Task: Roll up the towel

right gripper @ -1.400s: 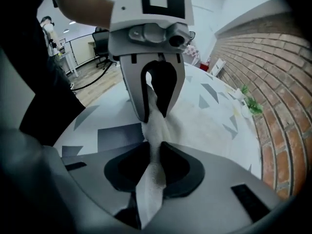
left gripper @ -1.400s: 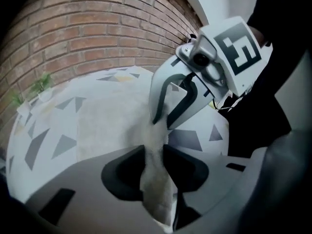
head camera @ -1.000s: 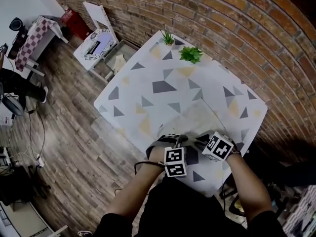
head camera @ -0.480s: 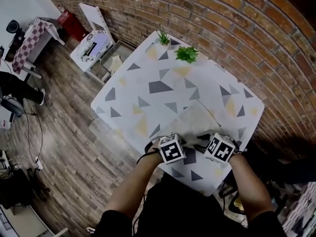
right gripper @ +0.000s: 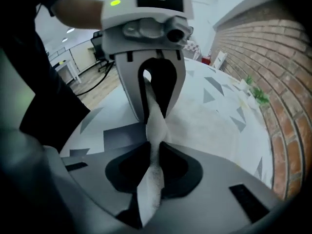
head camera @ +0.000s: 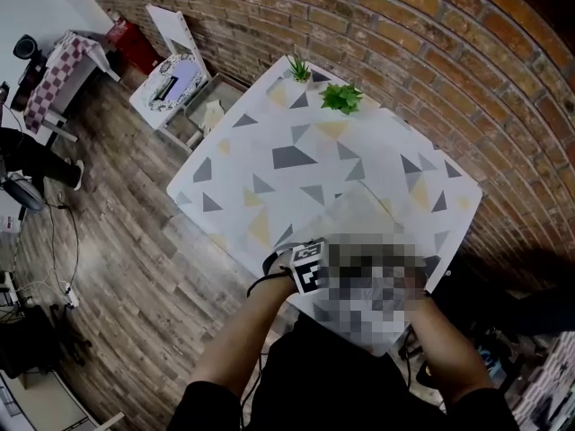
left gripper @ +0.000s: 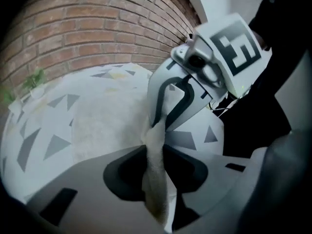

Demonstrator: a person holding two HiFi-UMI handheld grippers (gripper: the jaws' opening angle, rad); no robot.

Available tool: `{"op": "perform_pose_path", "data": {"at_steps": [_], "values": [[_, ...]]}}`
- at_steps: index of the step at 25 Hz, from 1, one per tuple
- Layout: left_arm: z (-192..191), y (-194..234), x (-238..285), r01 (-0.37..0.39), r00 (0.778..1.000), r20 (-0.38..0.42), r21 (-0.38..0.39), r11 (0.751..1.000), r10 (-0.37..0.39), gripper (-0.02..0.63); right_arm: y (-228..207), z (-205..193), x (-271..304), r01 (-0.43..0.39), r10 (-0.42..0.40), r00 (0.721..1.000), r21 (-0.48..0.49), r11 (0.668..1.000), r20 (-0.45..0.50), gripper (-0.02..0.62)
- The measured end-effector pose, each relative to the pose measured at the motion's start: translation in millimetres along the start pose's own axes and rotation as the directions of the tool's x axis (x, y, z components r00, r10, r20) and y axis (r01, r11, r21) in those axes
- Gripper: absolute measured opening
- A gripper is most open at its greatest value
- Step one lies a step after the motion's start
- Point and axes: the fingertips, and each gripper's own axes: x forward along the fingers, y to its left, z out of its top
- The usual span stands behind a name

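Observation:
A pale beige towel lies flat on the patterned table, reaching its near edge. My left gripper pinches a raised fold of the towel's near edge; its jaws are opening, with cloth still pressed between the pads. My right gripper holds the same twisted fold while its jaws are closing on it. The two grippers face each other a hand's width apart: the right gripper shows in the left gripper view, and the left gripper in the right gripper view. In the head view a mosaic hides the right gripper.
Two small green plants stand at the table's far edge by the brick wall. A white chair and a box sit on the wood floor to the left. The person stands at the table's near corner.
The left gripper's marker cube has rolled and shifted slightly up onto the table edge. The towel's near edge is now gathered into a raised, twisted fold between the two grippers.

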Motion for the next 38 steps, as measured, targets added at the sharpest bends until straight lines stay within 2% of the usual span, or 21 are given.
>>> {"op": "perform_pose_path", "data": {"at_steps": [2, 5, 7, 11, 15, 17, 19, 27, 31, 34, 36, 38], "values": [[-2.1, 2.2, -2.0, -0.080, 0.997, -0.017, 0.061, 0.995, 0.081, 0.136, 0.5, 2.5, -0.6, -0.082, 0.080, 0.996, 0.103, 0.991, 0.024, 0.064], [-3.8, 0.0, -5.6, -0.171, 0.984, -0.023, 0.144, 0.975, 0.176, 0.190, 4.9, 6.0, -2.3, -0.228, 0.215, 0.973, 0.254, 0.940, 0.078, 0.060], [-3.7, -5.5, -7.7, -0.205, 0.977, -0.013, 0.187, 0.961, 0.211, 0.201, 7.9, 4.9, -1.6, -0.290, 0.274, 0.957, 0.302, 0.908, 0.096, 0.060], [-4.4, -19.5, -9.7, -0.240, 0.969, 0.003, 0.237, 0.942, 0.246, 0.206, 18.2, 4.4, -2.5, -0.371, 0.354, 0.928, 0.357, 0.857, 0.113, 0.060], [-4.0, -27.2, -9.9, -0.277, 0.958, 0.012, 0.287, 0.917, 0.285, 0.206, 22.7, 2.3, -4.7, -0.434, 0.415, 0.898, 0.430, 0.791, 0.144, 0.060], [-3.4, -29.5, -8.4, -0.283, 0.956, 0.012, 0.299, 0.911, 0.293, 0.206, 23.6, 1.4, -7.3, -0.457, 0.434, 0.886, 0.459, 0.762, 0.161, 0.060], [-1.8, -34.6, -6.7, -0.277, 0.957, 0.007, 0.310, 0.910, 0.289, 0.206, 25.7, 0.8, -9.8, -0.473, 0.449, 0.877, 0.468, 0.747, 0.170, 0.060], [9.9, -44.7, -11.4, -0.291, 0.952, 0.016, 0.360, 0.886, 0.306, 0.206, 25.7, -1.2, -11.2, -0.472, 0.446, 0.878, 0.459, 0.753, 0.172, 0.060], [6.5, -43.8, -1.9, -0.281, 0.953, -0.007, 0.364, 0.888, 0.304, 0.206, 24.3, -0.3, -12.1, -0.480, 0.453, 0.874, 0.442, 0.758, 0.174, 0.060], [-0.7, -37.8, 11.2, -0.272, 0.950, -0.040, 0.374, 0.887, 0.308, 0.206, 23.1, 0.2, -12.1, -0.470, 0.443, 0.881, 0.417, 0.778, 0.166, 0.061], [-2.8, -32.7, 17.6, -0.275, 0.946, -0.054, 0.388, 0.880, 0.319, 0.202, 18.9, -0.2, -10.8, -0.443, 0.415, 0.896, 0.400, 0.802, 0.159, 0.066], [-2.0, -26.0, 19.8, -0.281, 0.943, -0.060, 0.385, 0.879, 0.327, 0.169, 10.8, -1.8, -11.9, -0.400, 0.370, 0.916, 0.387, 0.831, 0.153, 0.081]]}}
